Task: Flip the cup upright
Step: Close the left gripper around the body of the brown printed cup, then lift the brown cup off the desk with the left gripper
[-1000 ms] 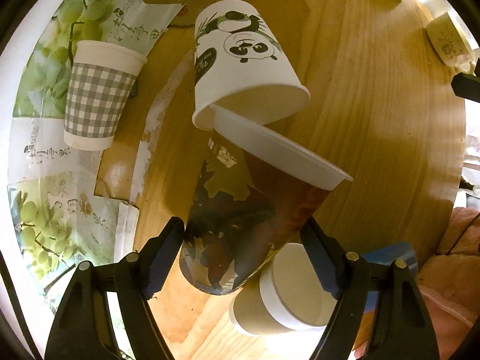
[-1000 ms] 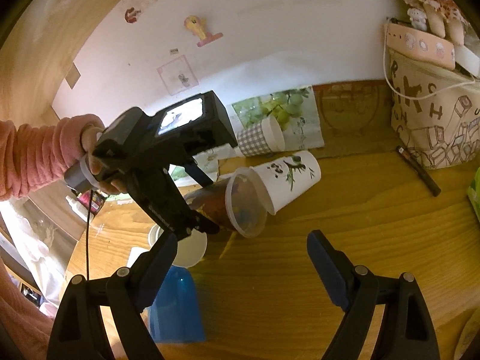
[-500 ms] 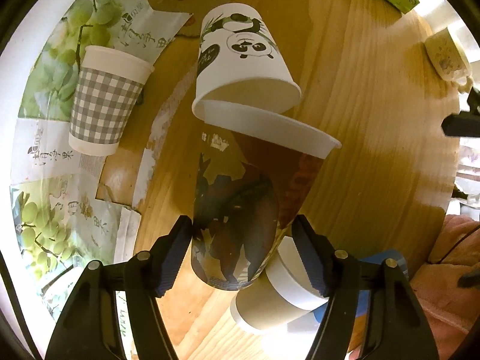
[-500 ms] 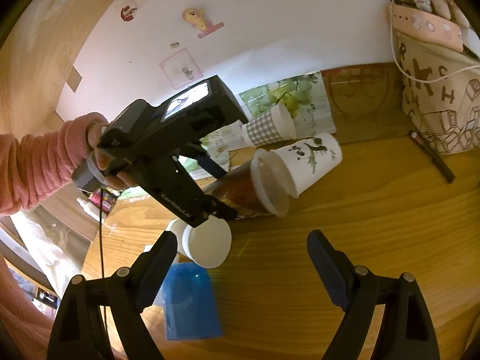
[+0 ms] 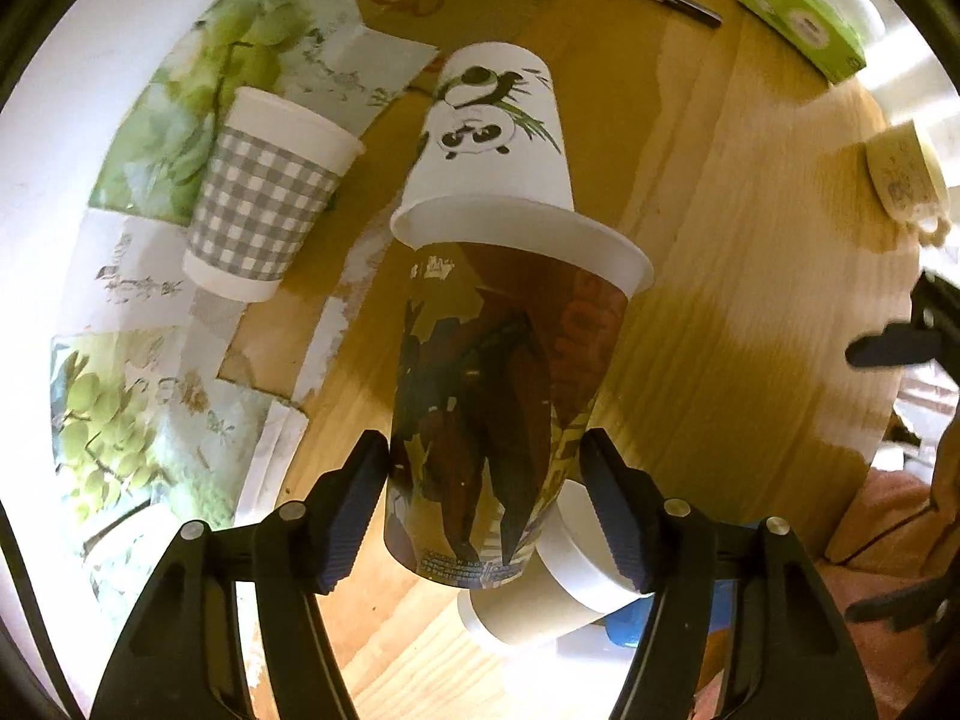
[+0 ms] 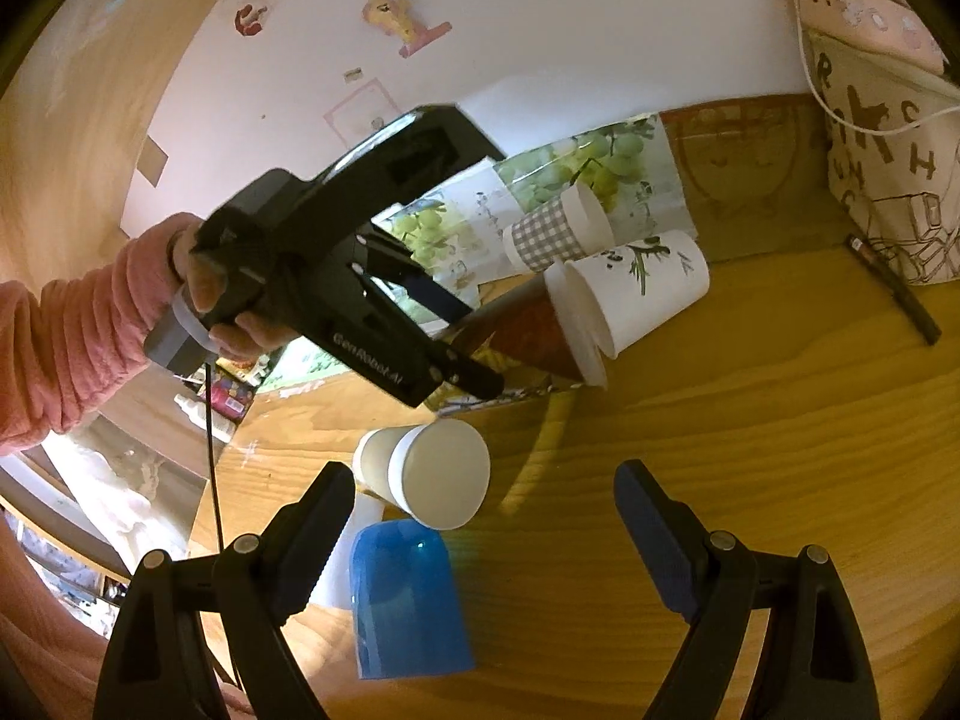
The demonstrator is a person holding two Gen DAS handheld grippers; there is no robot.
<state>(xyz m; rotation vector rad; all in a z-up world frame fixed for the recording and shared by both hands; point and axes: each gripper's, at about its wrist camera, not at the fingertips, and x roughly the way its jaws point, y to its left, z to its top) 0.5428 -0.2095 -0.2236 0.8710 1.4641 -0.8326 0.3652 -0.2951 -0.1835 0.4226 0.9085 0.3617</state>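
Left gripper: clenched on the brown printed cup, one pad on each side of its lower body near the base. In the right wrist view the same gripper sits at centre left, held by a hand in a pink sleeve.

Brown printed cup: centre of the left wrist frame, base toward the camera, white rim away; in the right wrist view it lies tilted, near horizontal, above the wooden table.

Right gripper: released, jaws wide apart, nothing between them, low in its frame over the table.

Panda cup: on its side just beyond the brown cup's rim, upper centre; whether the two touch cannot be told.

Checked cup: upper left, lying on the grape-print paper.

Tan sleeved cup: on its side, lower centre of the right wrist frame, just above a blue cup.

Green box: upper right.

Lettered bag: right edge.
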